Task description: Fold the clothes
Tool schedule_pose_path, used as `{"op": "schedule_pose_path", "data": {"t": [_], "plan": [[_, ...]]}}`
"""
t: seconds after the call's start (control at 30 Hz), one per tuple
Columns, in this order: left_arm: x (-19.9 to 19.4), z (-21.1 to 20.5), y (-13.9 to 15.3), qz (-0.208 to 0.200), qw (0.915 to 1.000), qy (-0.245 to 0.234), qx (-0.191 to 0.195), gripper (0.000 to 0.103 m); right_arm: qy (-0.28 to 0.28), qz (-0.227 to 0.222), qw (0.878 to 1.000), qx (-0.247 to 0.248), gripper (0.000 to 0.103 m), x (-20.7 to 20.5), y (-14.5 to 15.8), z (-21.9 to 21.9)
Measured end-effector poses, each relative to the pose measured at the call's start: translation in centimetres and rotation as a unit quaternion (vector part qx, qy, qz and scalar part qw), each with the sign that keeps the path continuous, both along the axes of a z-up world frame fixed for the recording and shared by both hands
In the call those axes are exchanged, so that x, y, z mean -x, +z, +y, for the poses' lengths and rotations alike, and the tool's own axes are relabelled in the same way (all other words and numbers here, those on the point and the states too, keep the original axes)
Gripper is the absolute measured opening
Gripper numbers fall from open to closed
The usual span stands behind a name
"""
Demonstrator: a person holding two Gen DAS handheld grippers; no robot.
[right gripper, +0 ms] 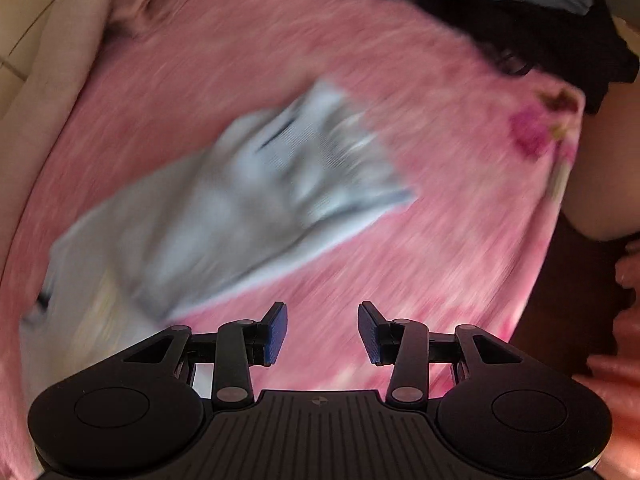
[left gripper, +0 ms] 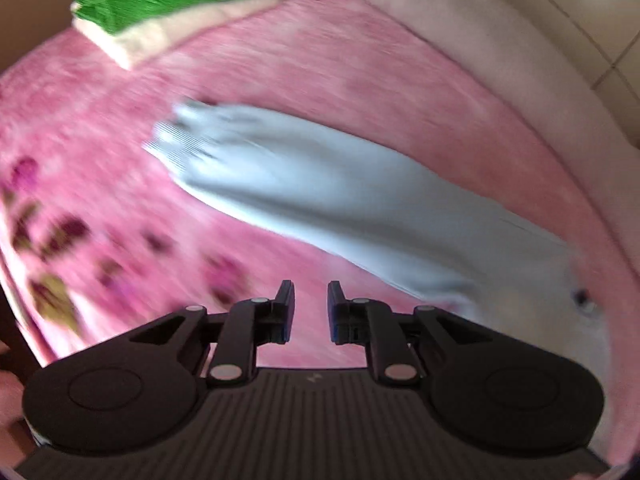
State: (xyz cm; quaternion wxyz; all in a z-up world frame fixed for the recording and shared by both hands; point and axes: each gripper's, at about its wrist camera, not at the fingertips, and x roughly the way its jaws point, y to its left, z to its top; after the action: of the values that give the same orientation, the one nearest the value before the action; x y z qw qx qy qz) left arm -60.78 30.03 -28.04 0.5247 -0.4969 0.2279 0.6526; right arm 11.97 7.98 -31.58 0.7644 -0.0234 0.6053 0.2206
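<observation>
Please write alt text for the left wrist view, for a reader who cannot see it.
A light grey garment lies stretched across a pink floral blanket, ahead of the open, empty left gripper. A folded green and cream stack sits at the far edge; the image is motion-blurred.

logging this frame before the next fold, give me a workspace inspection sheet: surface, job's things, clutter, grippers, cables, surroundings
surface: pink blanket with a flower print, blurred by motion.
job's things: pale blue garment lying long and partly unfolded; folded green and cream stack at the far side.
clutter: dark clothes pile at the blanket's edge.
grippers: left gripper open, empty; right gripper open, empty; both above the blanket, short of the garment.
cables: nothing seen.
surroundings: tiled floor beyond a pale cloth edge.
</observation>
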Motion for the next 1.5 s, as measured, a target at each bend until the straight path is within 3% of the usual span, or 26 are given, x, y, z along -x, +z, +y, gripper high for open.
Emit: {"op": "schedule_pose_path", "data": {"t": [0.07, 0.13, 0.2, 0.3, 0.37, 0.53, 0.57, 0.6, 0.63, 0.7, 0.8, 0.87, 0.93, 0.97, 1.0, 1.07, 1.23, 1.27, 1.3, 1.33, 1.43, 1.5], "plan": [[-2.4, -0.7, 0.0, -0.007, 0.9999, -0.012, 0.003, 0.012, 0.04, -0.04, 0.998, 0.012, 0.043, -2.2, -0.3, -0.5], [-4.8, -1.4, 0.0, -0.014, 0.9996, -0.023, 0.006, 0.012, 0.122, -0.103, 0.986, 0.04, 0.043, -2.8, -0.4, 0.2], [-7.2, -2.1, 0.0, -0.021, 0.9991, -0.035, 0.01, 0.012, 0.231, -0.172, 0.955, 0.072, 0.043, -1.9, -0.7, 1.4], [-10.7, -3.1, 0.0, -0.031, 0.9981, -0.051, 0.014, 0.012, 0.36, -0.218, 0.903, 0.081, 0.043, 0.0, -1.8, 3.1], [-10.9, -3.3, 0.0, -0.029, 0.9981, -0.052, 0.016, 0.012, 0.409, -0.234, 0.878, 0.088, 0.043, 0.8, -3.0, 4.3], [-10.7, -3.9, 0.0, -0.026, 0.9983, -0.048, 0.02, 0.012, 0.473, -0.269, 0.828, 0.135, 0.042, 1.9, -6.7, 5.8], [-10.7, -4.0, 0.0, -0.026, 0.9983, -0.047, 0.021, 0.012, 0.474, -0.27, 0.828, 0.129, 0.03, 1.6, -6.7, 5.6], [-10.6, -4.1, 0.0, -0.025, 0.9984, -0.047, 0.022, 0.012, 0.463, -0.261, 0.839, 0.119, 0.022, 1.0, -6.3, 5.5], [-10.6, -4.2, 0.0, -0.024, 0.9984, -0.046, 0.023, 0.012, 0.441, -0.248, 0.856, 0.106, 0.015, 0.0, -5.5, 5.0], [-10.5, -4.4, 0.0, -0.023, 0.9985, -0.044, 0.024, 0.012, 0.368, -0.225, 0.901, 0.051, 0.011, -2.7, -2.9, 3.5], [-10.4, -4.7, 0.0, -0.021, 0.9985, -0.042, 0.027, 0.012, 0.184, -0.173, 0.966, -0.049, 0.01, -8.3, 0.4, -1.0], [-10.3, -4.9, 0.0, -0.02, 0.9986, -0.04, 0.028, 0.012, 0.037, -0.107, 0.992, -0.063, 0.012, -12.2, -0.1, -4.7], [-10.2, -5.1, 0.0, -0.019, 0.9986, -0.039, 0.03, 0.012, -0.069, -0.032, 0.995, -0.058, 0.022, -14.3, -1.8, -7.9], [-10.2, -5.3, 0.0, -0.019, 0.9986, -0.038, 0.031, 0.012, -0.121, 0.005, 0.991, -0.055, 0.033, -15.3, -2.6, -9.5], [-10.2, -5.5, -0.2, -0.02, 0.9985, -0.039, 0.033, 0.012, -0.142, 0.021, 0.986, -0.084, 0.039, -15.1, -2.8, -10.8], [-10.3, -5.9, -0.4, -0.021, 0.9983, -0.04, 0.036, 0.012, -0.151, 0.03, 0.98, -0.124, 0.057, -14.1, -2.8, -11.7], [-10.2, -6.3, -1.0, -0.021, 0.998, -0.045, 0.04, 0.012, -0.153, 0.041, 0.977, -0.145, 0.06, -13.7, -4.2, -9.8], [-10.1, -6.4, -1.1, -0.02, 0.9979, -0.047, 0.04, 0.012, -0.154, 0.041, 0.977, -0.143, 0.059, -13.6, -4.6, -9.2], [-10.1, -6.4, -1.2, -0.019, 0.9978, -0.049, 0.041, 0.012, -0.15, 0.031, 0.978, -0.141, 0.046, -13.4, -4.8, -8.5], [-10.0, -6.4, -1.3, -0.018, 0.9977, -0.051, 0.041, 0.012, -0.133, 0.016, 0.983, -0.127, 0.003, -13.2, -4.7, -7.8], [-9.4, -6.7, -1.7, -0.02, 0.9974, -0.058, 0.038, 0.012, -0.08, -0.068, 0.987, -0.125, 0.003, -12.3, -3.0, -6.5], [-9.0, -6.9, -2.3, -0.021, 0.9968, -0.065, 0.04, 0.012, -0.092, -0.105, 0.98, -0.139, 0.003, -12.4, -1.9, -7.2]]}}
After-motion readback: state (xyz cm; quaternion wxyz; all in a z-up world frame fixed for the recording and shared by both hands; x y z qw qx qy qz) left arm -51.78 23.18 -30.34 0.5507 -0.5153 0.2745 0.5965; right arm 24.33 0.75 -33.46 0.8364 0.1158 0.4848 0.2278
